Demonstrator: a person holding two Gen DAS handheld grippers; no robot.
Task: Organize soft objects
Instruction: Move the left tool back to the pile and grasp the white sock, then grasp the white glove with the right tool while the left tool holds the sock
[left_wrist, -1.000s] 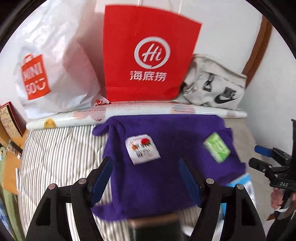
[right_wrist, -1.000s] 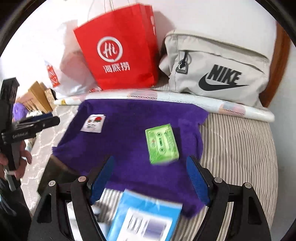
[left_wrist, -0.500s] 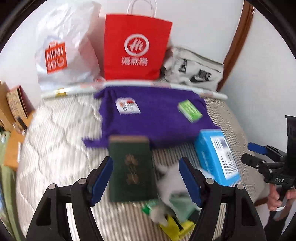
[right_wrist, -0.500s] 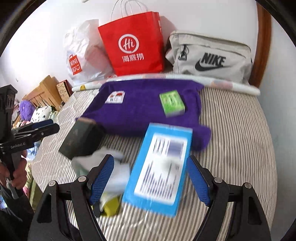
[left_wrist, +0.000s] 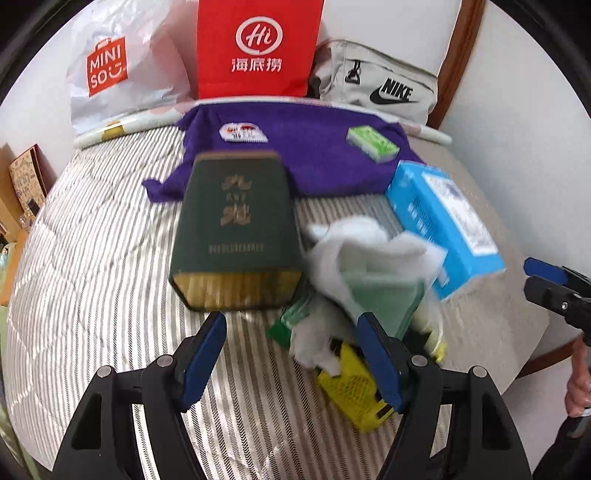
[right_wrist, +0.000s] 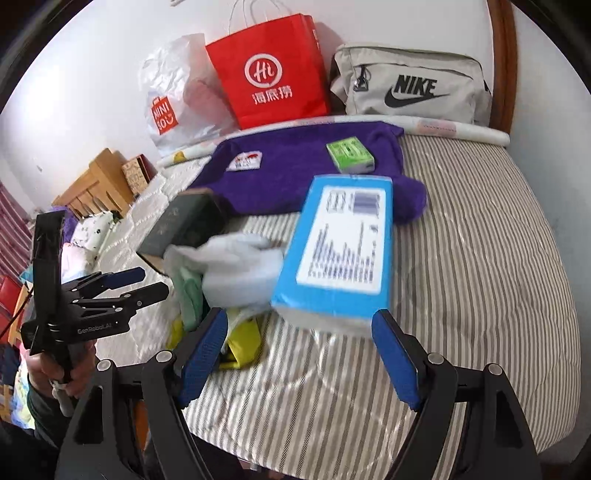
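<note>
Both claws are hovering over a striped bed (right_wrist: 480, 258), and each is standing wide open with nothing between its blue pads. The left claw (left_wrist: 295, 358) is hanging above the near edge of a heap of soft things: a white cloth (left_wrist: 354, 240) is lying crumpled over a pale green cloth (left_wrist: 384, 295), with a yellow mesh piece (left_wrist: 347, 384) and a small green packet (left_wrist: 291, 317) poking out below. The heap is sitting in the middle of the bed, between a dark green box (left_wrist: 236, 225) on its left and a blue box (left_wrist: 443, 221) on its right, touching both. The right claw (right_wrist: 299, 354) is hovering just before the blue box's near end, and the heap is lying beside its left finger (right_wrist: 199, 354).

Farther back a purple cloth (right_wrist: 295, 173) is spreading flat across the bed, carrying a small white packet (right_wrist: 245, 160) and a light green box (right_wrist: 349, 153). Behind it a rolled sheet (right_wrist: 443, 127) is lying along the wall, and a red paper bag (right_wrist: 266, 70), a white plastic bag (right_wrist: 173, 99) and a grey pouch (right_wrist: 410, 85) are standing against the wall. A hand (right_wrist: 66, 373) is gripping the left claw's handle at the bed's left side.
</note>
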